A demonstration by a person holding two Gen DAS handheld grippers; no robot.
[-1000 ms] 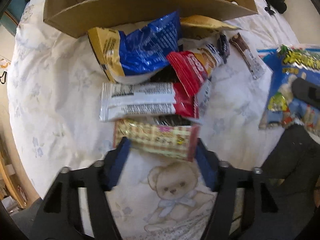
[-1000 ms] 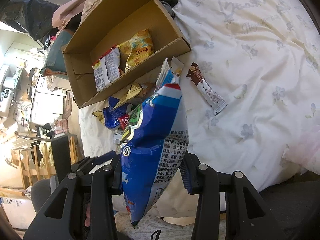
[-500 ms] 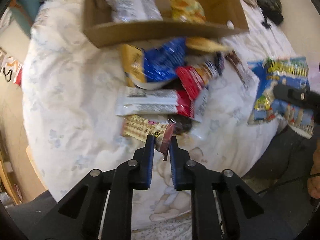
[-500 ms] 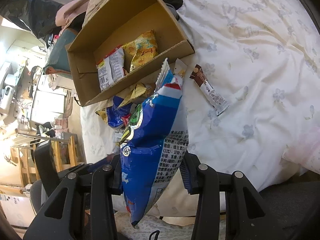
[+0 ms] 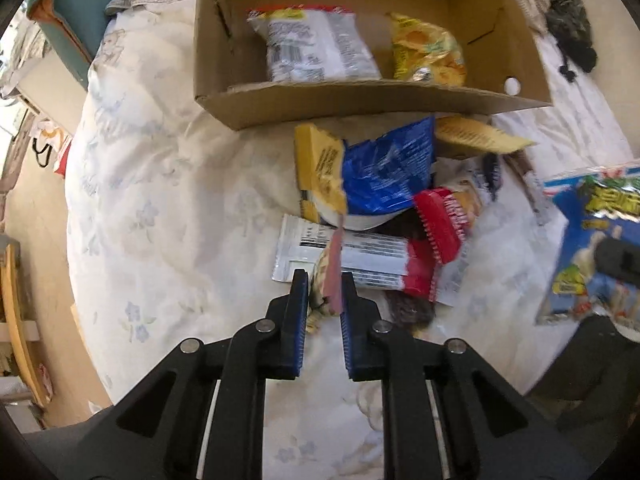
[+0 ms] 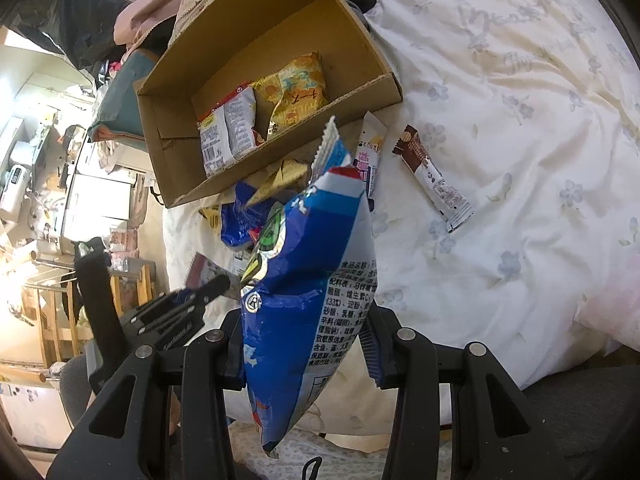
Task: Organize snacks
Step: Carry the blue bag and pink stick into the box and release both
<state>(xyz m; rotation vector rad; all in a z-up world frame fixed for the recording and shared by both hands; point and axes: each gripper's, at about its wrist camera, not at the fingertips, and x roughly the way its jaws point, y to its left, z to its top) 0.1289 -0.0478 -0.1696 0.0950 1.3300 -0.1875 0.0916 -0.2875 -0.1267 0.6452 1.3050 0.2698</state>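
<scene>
- While the left hand-held gripper (image 5: pixel 324 280) pinches a checkered packet (image 5: pixel 330 276), we see it above the bed (image 5: pixel 160 200).
- Our right hand-held gripper (image 6: pixel 306 344) clamps a blue bag (image 6: pixel 308 280).

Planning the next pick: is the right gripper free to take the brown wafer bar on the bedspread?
Probably not: the right gripper is shut on the blue snack bag; the brown wafer bar lies unobstructed.

Blue bag (image 5: pixel 596 240) cut off rightward

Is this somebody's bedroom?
Probably a bedroom, yes. The snacks lie on a soft flowered quilt with a cardboard box on it, and clothes and cluttered shelves sit beside it.
</scene>
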